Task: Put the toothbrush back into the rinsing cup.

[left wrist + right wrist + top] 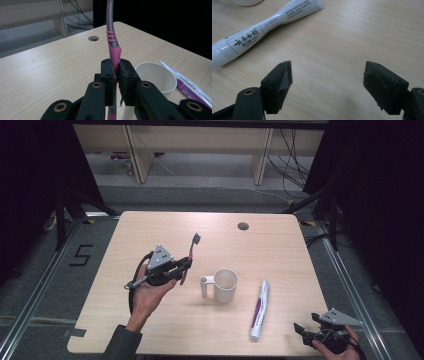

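My left gripper (pixel 184 268) fingers are clamped on the toothbrush (pixel 191 251), upright just left of the cup (pixel 225 285); right gripper (pixel 303 329) fingers apart, toothpaste (pixel 259 309) nearby.

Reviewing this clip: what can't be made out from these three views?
- Toothbrush head: cut off by the top edge in the left gripper view; too small in the high view to judge its bristles.
- Cup contents: the interior is too small in the high view.
- Toothpaste tube cap end: cut off by the left edge in the right gripper view.
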The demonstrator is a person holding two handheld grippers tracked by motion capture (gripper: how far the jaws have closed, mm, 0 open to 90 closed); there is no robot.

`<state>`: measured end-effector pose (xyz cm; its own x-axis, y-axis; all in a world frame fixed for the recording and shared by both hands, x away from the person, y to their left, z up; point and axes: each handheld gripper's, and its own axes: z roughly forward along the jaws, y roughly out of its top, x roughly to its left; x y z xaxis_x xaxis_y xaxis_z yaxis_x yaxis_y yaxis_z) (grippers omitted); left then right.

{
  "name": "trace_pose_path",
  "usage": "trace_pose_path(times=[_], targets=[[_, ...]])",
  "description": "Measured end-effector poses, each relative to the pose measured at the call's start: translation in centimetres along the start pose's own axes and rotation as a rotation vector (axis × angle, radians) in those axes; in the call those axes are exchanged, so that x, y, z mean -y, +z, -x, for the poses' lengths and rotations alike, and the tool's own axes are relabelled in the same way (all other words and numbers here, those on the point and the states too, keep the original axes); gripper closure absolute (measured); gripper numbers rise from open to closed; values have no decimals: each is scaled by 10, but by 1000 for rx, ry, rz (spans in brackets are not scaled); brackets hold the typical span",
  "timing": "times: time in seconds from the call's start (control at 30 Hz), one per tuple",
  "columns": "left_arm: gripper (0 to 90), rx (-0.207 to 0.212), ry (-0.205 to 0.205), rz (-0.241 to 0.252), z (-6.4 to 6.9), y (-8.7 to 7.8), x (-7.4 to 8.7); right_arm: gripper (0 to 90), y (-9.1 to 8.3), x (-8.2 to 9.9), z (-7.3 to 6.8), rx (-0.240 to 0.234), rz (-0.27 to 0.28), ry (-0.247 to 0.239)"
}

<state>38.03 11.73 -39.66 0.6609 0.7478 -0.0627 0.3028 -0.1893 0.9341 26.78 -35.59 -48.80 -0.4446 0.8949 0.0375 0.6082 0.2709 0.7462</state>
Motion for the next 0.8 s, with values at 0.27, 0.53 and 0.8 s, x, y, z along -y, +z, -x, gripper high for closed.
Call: trace_pose_path(times=[0.27, 0.53, 0.8], targets=[[823, 6, -15, 42, 3, 5, -6, 241, 1, 0, 0, 2, 0, -4], [823, 11, -11, 64, 9, 10, -10, 241, 1, 0, 0, 1, 0, -3], [823, 36, -21, 88, 17, 18, -15, 241, 0, 0, 0, 0, 1, -4]])
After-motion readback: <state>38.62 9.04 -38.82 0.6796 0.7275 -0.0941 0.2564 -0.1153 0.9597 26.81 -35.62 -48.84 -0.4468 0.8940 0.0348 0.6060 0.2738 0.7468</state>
